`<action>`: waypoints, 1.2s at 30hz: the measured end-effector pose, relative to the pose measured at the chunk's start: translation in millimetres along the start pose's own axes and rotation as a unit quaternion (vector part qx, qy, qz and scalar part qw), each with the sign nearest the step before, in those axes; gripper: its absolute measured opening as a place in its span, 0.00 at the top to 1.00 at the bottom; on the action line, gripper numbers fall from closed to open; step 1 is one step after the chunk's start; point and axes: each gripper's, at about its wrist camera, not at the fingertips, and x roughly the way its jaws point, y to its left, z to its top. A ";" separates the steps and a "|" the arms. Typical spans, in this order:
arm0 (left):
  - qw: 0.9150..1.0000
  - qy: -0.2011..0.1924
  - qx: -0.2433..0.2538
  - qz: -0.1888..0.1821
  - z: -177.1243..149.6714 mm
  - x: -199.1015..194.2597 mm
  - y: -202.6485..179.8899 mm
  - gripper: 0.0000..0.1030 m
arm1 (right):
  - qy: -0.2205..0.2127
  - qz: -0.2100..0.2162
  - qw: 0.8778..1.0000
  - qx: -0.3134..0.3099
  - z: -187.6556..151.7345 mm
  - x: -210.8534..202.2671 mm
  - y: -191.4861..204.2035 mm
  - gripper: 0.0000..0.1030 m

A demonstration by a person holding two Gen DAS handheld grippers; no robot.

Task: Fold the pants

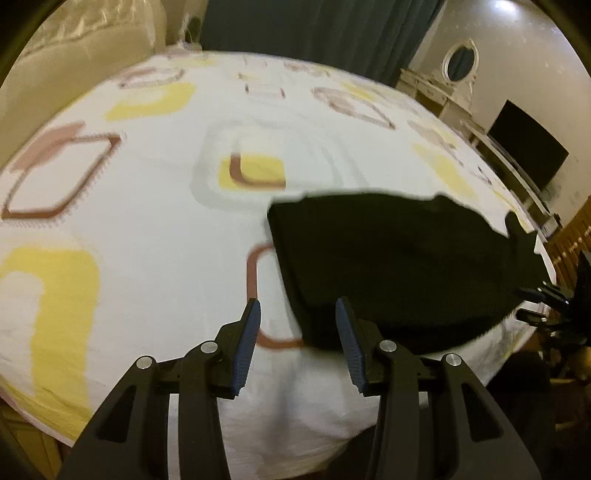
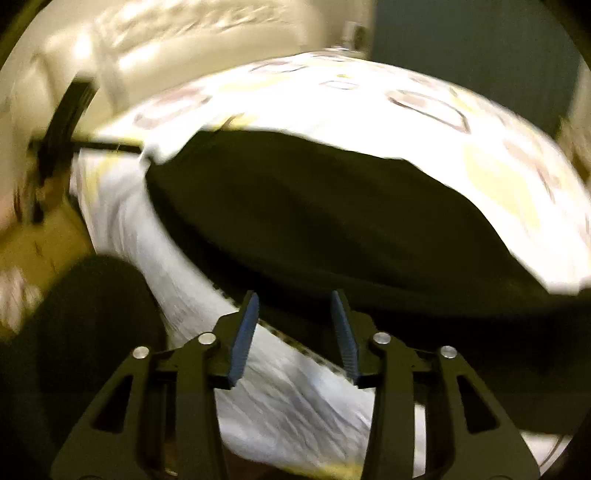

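Black pants (image 1: pixel 399 266) lie flat near the front edge of a bed with a white sheet (image 1: pixel 155 229) printed with yellow and brown squares. My left gripper (image 1: pixel 298 314) is open and empty, just short of the pants' near left corner. The right gripper shows at the far right of the left wrist view (image 1: pixel 535 302), at the pants' other end. In the right wrist view the pants (image 2: pixel 332 221) fill the middle, and my right gripper (image 2: pixel 294 306) is open and empty at their near edge. That view is blurred.
A cream padded headboard (image 1: pixel 74 55) stands at the far left. A dark curtain (image 1: pixel 314 29) hangs behind the bed. A white dresser with an oval mirror (image 1: pixel 460 64) and a dark screen (image 1: pixel 528 147) stand at the right. The sheet hangs down the bed's front side (image 2: pixel 288 406).
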 end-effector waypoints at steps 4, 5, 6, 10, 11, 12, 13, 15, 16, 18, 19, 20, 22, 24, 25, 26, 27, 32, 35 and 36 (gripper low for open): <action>1.000 -0.028 0.002 0.003 22.8 -5.8 -24.0 0.57 | -0.042 0.024 0.986 0.158 -9.6 -46.9 -78.1 0.46; 1.000 -0.031 0.005 0.002 25.8 -3.6 -30.0 0.57 | -0.059 0.023 0.975 0.214 -16.1 -63.4 -109.9 0.45; 0.999 -0.032 0.014 0.006 30.5 1.2 -39.7 0.57 | -0.075 0.017 0.964 0.254 -21.7 -75.7 -134.6 0.44; 0.999 -0.023 0.033 0.025 42.4 33.9 -71.9 0.57 | -0.130 -0.067 0.897 0.416 -53.1 -126.4 -254.3 0.38; 0.999 -0.018 0.029 0.025 44.0 45.1 -77.7 0.57 | -0.139 -0.095 0.878 0.448 -61.7 -136.9 -288.0 0.38; 0.999 -0.017 0.022 0.030 44.3 53.7 -81.4 0.57 | -0.149 -0.107 0.856 0.483 -71.4 -143.8 -321.3 0.38; 0.999 -0.017 0.015 0.038 44.6 61.1 -83.6 0.57 | -0.158 -0.107 0.830 0.524 -82.9 -146.7 -353.5 0.38; 0.999 -0.004 0.006 0.052 44.7 79.3 -85.2 0.56 | -0.159 -0.110 0.787 0.586 -100.1 -143.6 -398.9 0.38; 0.998 0.005 0.002 0.060 43.6 87.5 -85.3 0.56 | -0.159 -0.115 0.775 0.600 -105.5 -141.2 -413.8 0.38; 0.997 0.023 -0.007 0.073 39.8 101.3 -83.9 0.56 | -0.166 -0.115 0.748 0.632 -118.5 -131.0 -445.5 0.38; 0.997 0.024 -0.009 0.077 36.7 105.0 -82.9 0.55 | -0.172 -0.107 0.736 0.646 -123.9 -124.6 -456.0 0.38; 0.997 0.021 -0.010 0.078 36.0 104.9 -82.9 0.54 | -0.173 -0.098 0.722 0.663 -129.9 -114.5 -467.4 0.38; 0.997 0.015 -0.017 0.078 35.7 103.5 -81.5 0.52 | -0.179 -0.086 0.702 0.684 -139.2 -102.4 -482.6 0.38; 0.997 0.014 -0.033 0.073 35.4 103.1 -78.8 0.51 | -0.185 -0.087 0.694 0.690 -143.9 -91.6 -493.3 0.43; 0.997 0.014 -0.040 0.071 35.4 103.5 -77.8 0.50 | -0.184 -0.095 0.696 0.688 -144.1 -90.6 -496.6 0.53; 0.996 0.014 -0.042 0.072 35.5 104.4 -79.0 0.50 | -0.174 -0.107 0.706 0.678 -138.1 -89.1 -499.3 0.66; 0.996 0.014 -0.040 0.075 35.8 104.8 -80.4 0.49 | -0.165 -0.109 0.718 0.668 -134.3 -87.9 -501.7 0.95; 0.996 0.014 -0.031 0.082 35.4 104.3 -85.6 0.47 | -0.200 -0.113 0.751 0.619 -128.1 -131.8 -496.0 0.95; 0.996 0.013 -0.033 0.081 36.0 105.7 -85.5 0.47 | -0.225 -0.135 0.773 0.578 -125.9 -173.0 -477.5 0.95; 0.996 0.013 -0.033 0.080 35.8 105.3 -85.8 0.47 | -0.236 -0.140 0.774 0.571 -129.2 -185.3 -471.6 0.95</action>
